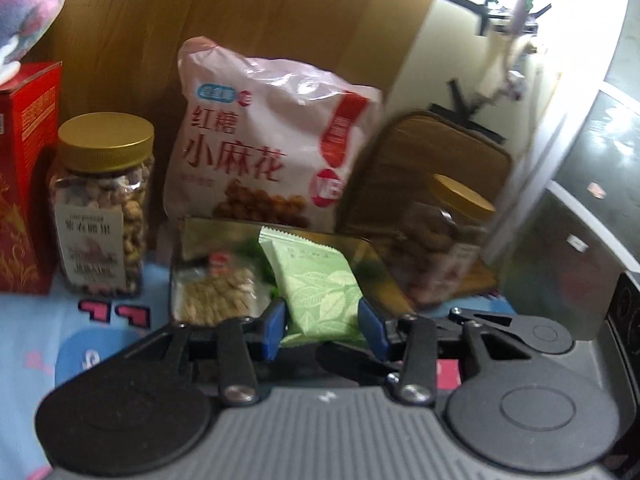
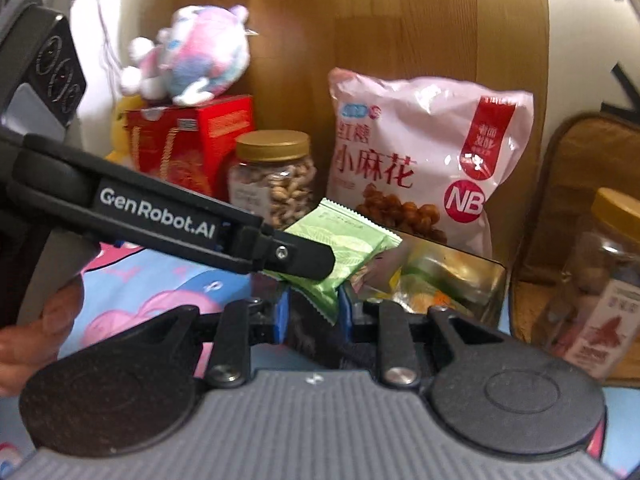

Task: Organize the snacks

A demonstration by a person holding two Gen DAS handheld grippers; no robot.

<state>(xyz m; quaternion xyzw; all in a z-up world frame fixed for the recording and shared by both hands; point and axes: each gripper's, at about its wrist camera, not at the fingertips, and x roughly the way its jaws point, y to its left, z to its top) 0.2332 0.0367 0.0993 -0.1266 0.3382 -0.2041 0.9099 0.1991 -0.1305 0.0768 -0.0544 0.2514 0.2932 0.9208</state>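
Where the pale blue cartoon-print cloth (image 1: 36,320) meets a wooden panel (image 1: 248,20), the stock stands in a row: red box (image 1: 24,184), gold-lidded nut jar (image 1: 102,208), pink snack bag (image 1: 264,140) leaning upright on the panel, brown padded case (image 1: 432,160), second gold-lidded jar (image 1: 448,240). A plush toy (image 2: 192,56) sits on the red box. In front of the pink bag rests a shiny open tin (image 2: 452,276) holding small packets.

Left gripper (image 1: 324,324): angled downward, blue pads clamped on the sides of a green leaf-print packet (image 1: 320,300), held above the tin's near edge. Right gripper (image 2: 312,312): just beside and under it, blue pads either side of the same packet's lower corner; contact cannot be told. A hand (image 2: 36,328) shows at the right view's left edge.
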